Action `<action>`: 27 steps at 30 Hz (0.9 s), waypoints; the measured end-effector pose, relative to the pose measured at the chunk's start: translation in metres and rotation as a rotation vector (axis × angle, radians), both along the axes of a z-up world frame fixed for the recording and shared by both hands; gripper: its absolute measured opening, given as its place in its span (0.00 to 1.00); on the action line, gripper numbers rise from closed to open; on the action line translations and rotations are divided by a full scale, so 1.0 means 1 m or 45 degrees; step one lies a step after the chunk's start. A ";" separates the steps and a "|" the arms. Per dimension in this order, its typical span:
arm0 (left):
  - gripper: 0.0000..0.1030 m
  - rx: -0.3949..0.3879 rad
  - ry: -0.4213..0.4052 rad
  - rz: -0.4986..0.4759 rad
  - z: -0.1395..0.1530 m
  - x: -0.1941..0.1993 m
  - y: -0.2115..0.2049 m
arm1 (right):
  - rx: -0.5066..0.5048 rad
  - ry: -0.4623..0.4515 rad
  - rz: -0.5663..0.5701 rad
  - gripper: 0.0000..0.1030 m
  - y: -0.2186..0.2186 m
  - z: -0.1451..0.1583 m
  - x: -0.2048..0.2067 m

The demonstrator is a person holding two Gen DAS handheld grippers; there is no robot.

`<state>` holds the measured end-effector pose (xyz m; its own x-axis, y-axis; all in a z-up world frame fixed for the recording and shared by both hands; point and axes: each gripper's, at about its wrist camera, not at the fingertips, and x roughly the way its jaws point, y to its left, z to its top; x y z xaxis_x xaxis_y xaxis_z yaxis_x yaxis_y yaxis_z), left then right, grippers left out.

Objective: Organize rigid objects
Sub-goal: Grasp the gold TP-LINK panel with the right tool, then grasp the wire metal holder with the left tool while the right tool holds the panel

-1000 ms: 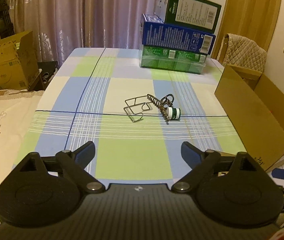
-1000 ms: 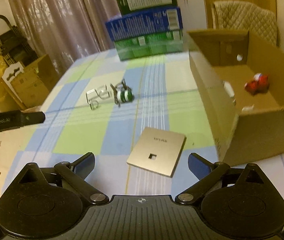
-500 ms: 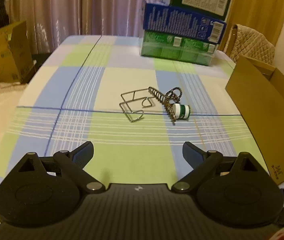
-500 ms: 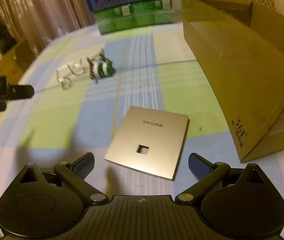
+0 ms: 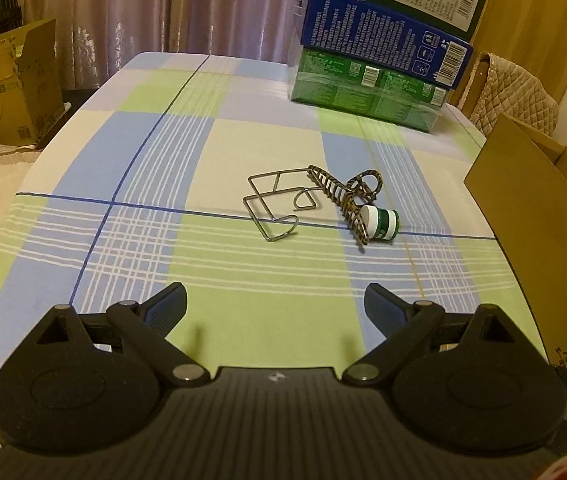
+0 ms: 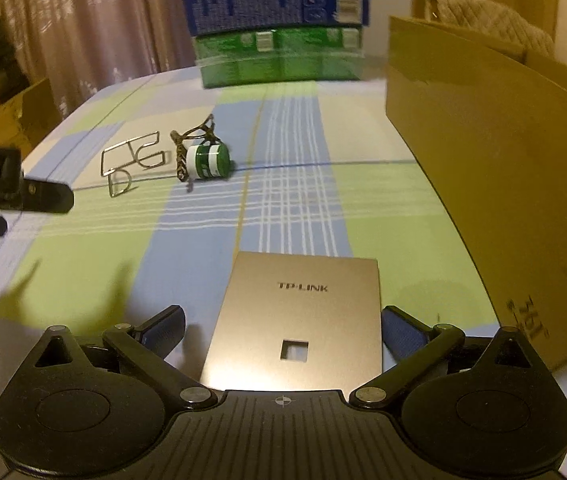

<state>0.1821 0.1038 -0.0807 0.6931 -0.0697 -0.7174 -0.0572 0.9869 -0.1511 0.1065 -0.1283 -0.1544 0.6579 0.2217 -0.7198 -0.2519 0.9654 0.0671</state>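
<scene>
the right gripper [image 6: 282, 326] was spread wide, low over the checked tablecloth [image 6: 83, 264]. a flat silver plate [image 6: 303, 312] with "tp-link" on it lay between its two fingers [image 6: 163, 330], but the fingers were not pinching it. the big cardboard box [image 6: 495, 160] stood just to the right of the plate.

the left gripper [image 5: 275, 306] was spread wide too, with nothing between its fingers. it hung over a green square of the tablecloth [image 5: 63, 160]. farther out on the cloth lay a bent wire holder [image 5: 273, 200], a brown hair clip [image 5: 347, 196] and a little green and white bottle [image 5: 381, 224] on its side. the bottle touched the clip. at the far end sat a stack of boxes [image 5: 379, 56].
</scene>
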 end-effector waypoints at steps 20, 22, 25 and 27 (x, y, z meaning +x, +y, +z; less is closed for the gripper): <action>0.91 -0.015 0.014 -0.007 -0.005 0.004 0.000 | -0.028 -0.045 0.046 0.82 -0.004 0.005 0.000; 0.91 -0.005 0.005 -0.011 -0.004 0.004 0.000 | -0.020 -0.061 0.056 0.82 -0.004 0.010 0.001; 0.91 0.015 -0.004 -0.023 -0.002 0.006 0.000 | 0.009 -0.073 0.066 0.82 -0.004 0.021 0.005; 0.91 0.024 -0.008 -0.031 -0.001 0.010 0.000 | 0.028 -0.072 0.071 0.82 -0.005 0.028 0.009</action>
<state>0.1925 0.1038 -0.0822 0.6957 -0.0733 -0.7146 -0.0324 0.9906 -0.1331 0.1156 -0.1336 -0.1266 0.6838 0.2743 -0.6762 -0.3092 0.9483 0.0720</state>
